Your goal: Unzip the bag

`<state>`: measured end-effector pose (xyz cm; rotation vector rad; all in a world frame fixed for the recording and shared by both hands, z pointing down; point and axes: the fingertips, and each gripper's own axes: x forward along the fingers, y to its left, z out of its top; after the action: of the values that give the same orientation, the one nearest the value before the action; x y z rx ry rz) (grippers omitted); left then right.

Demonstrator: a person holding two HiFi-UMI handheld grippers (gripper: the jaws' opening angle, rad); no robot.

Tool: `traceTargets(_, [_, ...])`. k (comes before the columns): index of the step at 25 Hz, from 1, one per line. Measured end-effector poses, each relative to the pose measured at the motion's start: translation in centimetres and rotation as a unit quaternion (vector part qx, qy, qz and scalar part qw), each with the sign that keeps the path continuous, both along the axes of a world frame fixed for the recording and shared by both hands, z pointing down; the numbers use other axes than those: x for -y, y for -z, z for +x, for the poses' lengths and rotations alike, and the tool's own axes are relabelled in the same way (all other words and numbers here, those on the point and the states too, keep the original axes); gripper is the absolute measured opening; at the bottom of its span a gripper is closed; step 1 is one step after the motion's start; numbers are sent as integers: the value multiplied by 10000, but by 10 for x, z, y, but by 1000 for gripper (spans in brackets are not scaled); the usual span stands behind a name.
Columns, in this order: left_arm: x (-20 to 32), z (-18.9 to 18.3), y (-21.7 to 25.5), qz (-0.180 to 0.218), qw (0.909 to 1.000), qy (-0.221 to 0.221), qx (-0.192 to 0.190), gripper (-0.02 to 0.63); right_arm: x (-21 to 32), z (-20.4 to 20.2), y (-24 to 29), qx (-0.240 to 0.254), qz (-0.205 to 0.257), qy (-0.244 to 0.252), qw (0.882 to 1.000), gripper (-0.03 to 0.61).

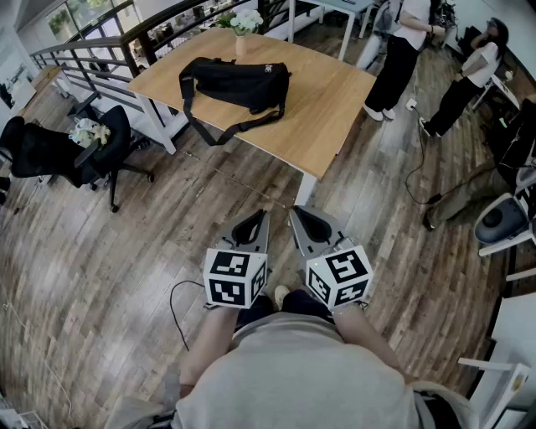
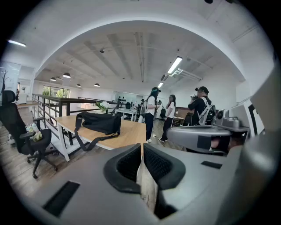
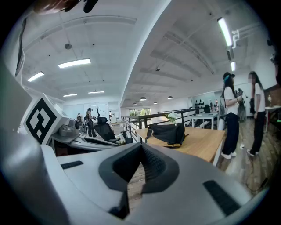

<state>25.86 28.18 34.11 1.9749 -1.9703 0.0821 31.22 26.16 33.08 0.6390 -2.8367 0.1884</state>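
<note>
A black bag [image 1: 239, 82] with a long strap lies on the wooden table [image 1: 327, 100], far ahead of me. It shows small in the left gripper view [image 2: 102, 122] and the right gripper view [image 3: 168, 133]. My left gripper [image 1: 254, 219] and right gripper [image 1: 303, 216] are held side by side close to my body, over the floor and well short of the table. Both point towards the bag. The left gripper's [image 2: 142, 151] jaws are shut with nothing between them, and so are the right gripper's [image 3: 141, 149].
A vase of white flowers [image 1: 243, 25] stands at the table's far edge. A black office chair [image 1: 100, 151] is at the left by a railing [image 1: 100, 50]. People [image 1: 402, 50] stand beyond the table's right end. A cable [image 1: 180, 310] lies on the wood floor.
</note>
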Motion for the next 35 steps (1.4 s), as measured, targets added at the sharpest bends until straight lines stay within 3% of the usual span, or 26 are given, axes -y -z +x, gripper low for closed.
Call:
traceTargets(10, [3, -13, -9, -138, 9999, 52, -53, 34, -3, -15, -7, -95, 56, 107, 9999, 8])
traceTargets(16, [3, -15, 1, 489, 9978, -349, -291, 35, -12, -22, -16, -126, 123, 287, 9994, 9])
traceTargets(19, [0, -19, -3, 477, 9976, -422, -276, 35, -14, -23, -19, -124, 141, 141, 9997, 9])
traceTargets(28, [-15, -50, -15, 380, 9988, -117, -274, 37, -13, -34, -25, -93, 31, -34, 9999, 11])
traceTargets(30, [-16, -55, -19, 351, 9988, -30, -331, 38, -12, -41, -29, -110, -47, 36, 9999, 84])
traceTargets(31, [-15, -58, -21, 331, 9988, 25, -355, 38, -11, -45, -30, -113, -77, 60, 9999, 84])
traceTargets(35, [-3, -71, -25, 283, 9989, 153, -346, 129, 5, -61, -32, -72, -115, 78, 9999, 86])
